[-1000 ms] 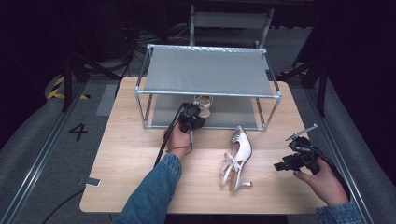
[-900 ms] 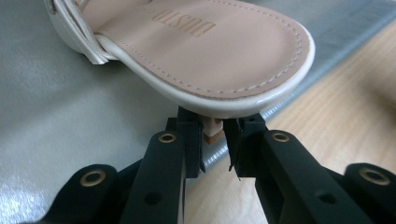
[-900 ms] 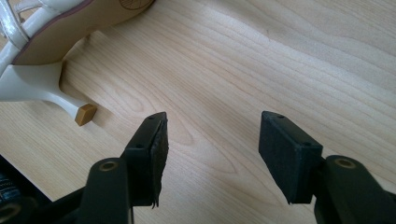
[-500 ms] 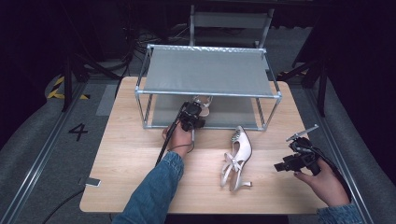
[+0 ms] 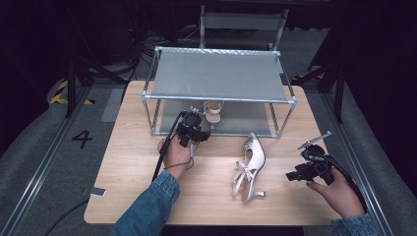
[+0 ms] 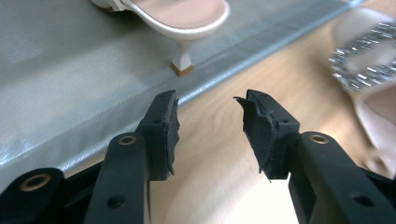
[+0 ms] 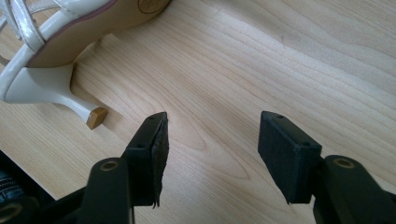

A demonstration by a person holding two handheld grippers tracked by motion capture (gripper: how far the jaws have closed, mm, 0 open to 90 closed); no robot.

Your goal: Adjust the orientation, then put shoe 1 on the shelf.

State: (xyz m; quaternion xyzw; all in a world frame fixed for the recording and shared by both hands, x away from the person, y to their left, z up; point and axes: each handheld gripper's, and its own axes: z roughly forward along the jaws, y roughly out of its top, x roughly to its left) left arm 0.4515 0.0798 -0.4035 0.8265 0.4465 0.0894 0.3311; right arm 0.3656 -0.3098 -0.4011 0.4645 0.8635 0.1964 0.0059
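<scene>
A pale strappy high-heeled sandal point(image 5: 213, 110) stands on the lower shelf of a metal shoe rack point(image 5: 219, 76); its heel point(image 6: 182, 65) rests near the shelf's front edge. Its mate point(image 5: 249, 167) lies on its side on the wooden table, with the heel point(image 7: 70, 100) at the upper left of the right gripper view. My left gripper point(image 5: 196, 130) point(image 6: 208, 100) is open and empty, just in front of the lower shelf edge, short of the shelved sandal. My right gripper point(image 5: 295, 174) point(image 7: 215, 123) is open and empty over bare wood, right of the lying sandal.
The rack takes up the table's back middle, with grey fabric shelves point(image 6: 70, 70) and metal posts point(image 5: 152, 115) at its corners. The table's front edge point(image 5: 206, 223) is close to both forearms. A small flat object point(image 5: 97, 191) sits at the front left corner.
My left gripper has drawn back a little from the sandal on the lower shelf, toward the person. The right gripper and both sandals have stayed put.
</scene>
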